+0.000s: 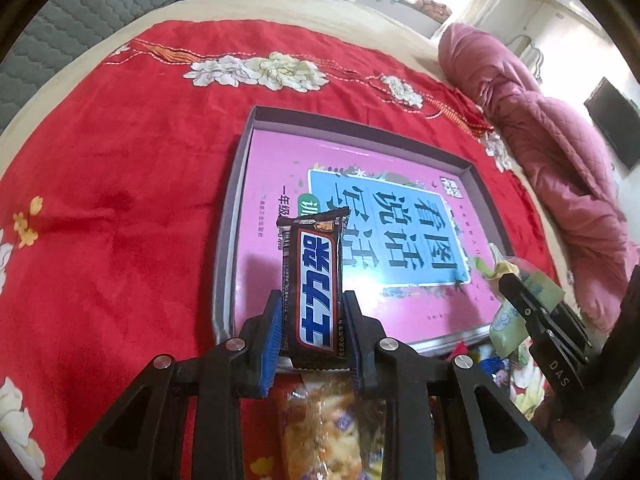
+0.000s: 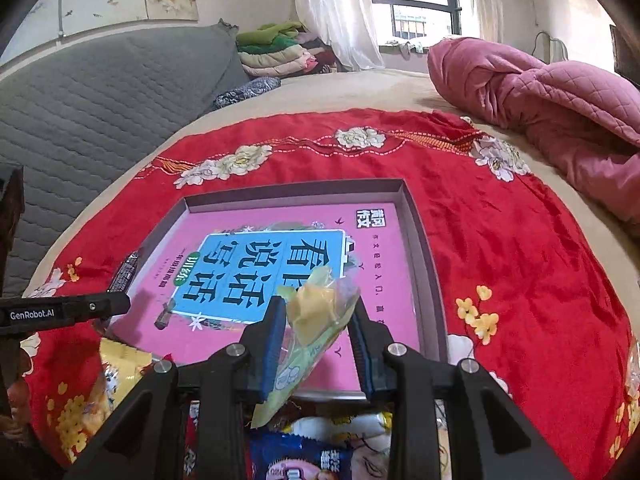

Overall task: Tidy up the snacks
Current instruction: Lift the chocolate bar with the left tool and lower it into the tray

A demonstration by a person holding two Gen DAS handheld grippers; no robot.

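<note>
Between the blue pads of the left gripper (image 1: 313, 330) a dark chocolate bar (image 1: 313, 284) is clamped, its free end standing out ahead of the fingertips. The jaws are set narrow, pressed on the wrapper's two long sides. Between the pads of the right gripper (image 2: 318, 344) a green-and-yellow snack packet (image 2: 316, 320) is pinched, its crinkled top sticking up past the tips and its lower end hanging behind them.

Just ahead of both pairs of jaws a shallow tray (image 2: 424, 240) is seen, lined with a pink printed sheet. No snack is seen lying on that sheet; both held items are carried above its near part, not yet released.

Behind and below the jaws a heap of other wrapped snacks (image 1: 320, 432) is left on the red flowered cloth (image 1: 120, 200), with a blue packet (image 2: 296, 464) among them.

By this showing the task is judged to be at an early stage: two items are picked up and nearly over the tray, nothing is placed, and most of the heap remains to be sorted.
</note>
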